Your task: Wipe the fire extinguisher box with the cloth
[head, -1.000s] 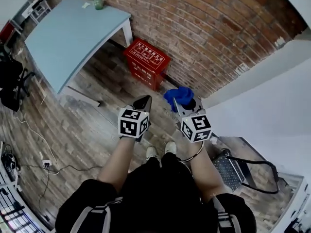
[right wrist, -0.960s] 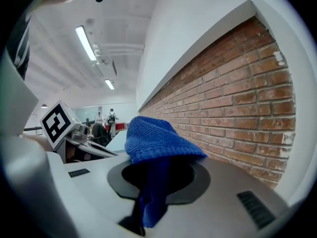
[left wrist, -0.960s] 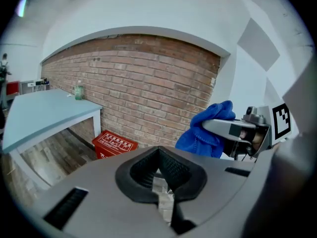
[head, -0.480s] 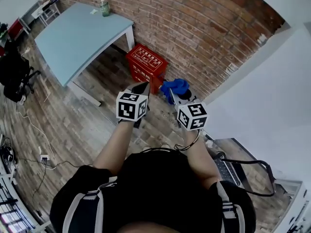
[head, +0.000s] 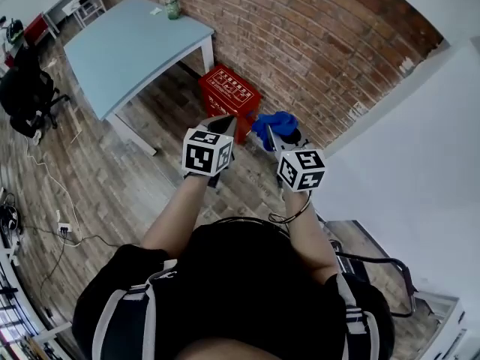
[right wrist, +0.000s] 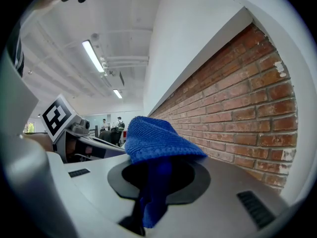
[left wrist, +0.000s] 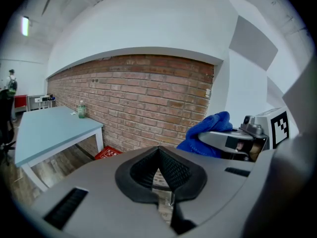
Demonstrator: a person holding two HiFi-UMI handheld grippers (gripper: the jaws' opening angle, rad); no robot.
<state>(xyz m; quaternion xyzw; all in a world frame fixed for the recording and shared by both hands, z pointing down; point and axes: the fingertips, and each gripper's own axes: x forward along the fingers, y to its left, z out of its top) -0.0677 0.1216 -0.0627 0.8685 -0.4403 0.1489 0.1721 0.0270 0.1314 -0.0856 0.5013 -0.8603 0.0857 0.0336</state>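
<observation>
Head view: red fire extinguisher box (head: 229, 96) sits on the wood floor (head: 112, 178), against the brick wall (head: 322, 43) and near the corner leg of the pale blue desk (head: 127, 43). It's ahead of and below both tools. Right gripper (head: 276, 135) has its fingers clamped on the blue cloth (head: 274, 123). Right gripper view confirms: cloth bunched over the tips, a tail hanging down between the fingers. Left gripper (head: 223, 124) has its fingers pressed together with nothing in them, per the left gripper view. It's held just beside the right one at roughly the same height. Neither tool touches the box, and the cloth is well clear above it. I read this as the approach step: cloth in hand, wiping not yet begun. Next move, as I'd call it: bring the right gripper down to the box lid, bunched cloth leading. Get flat contact, sweep across the top, then do the sides. The left tool could brace the box, since I'd guess it may slide on the floor under pressure. Main risk I see: the cloth is pinched at one spot only, so a hard drag could pull it out.
</observation>
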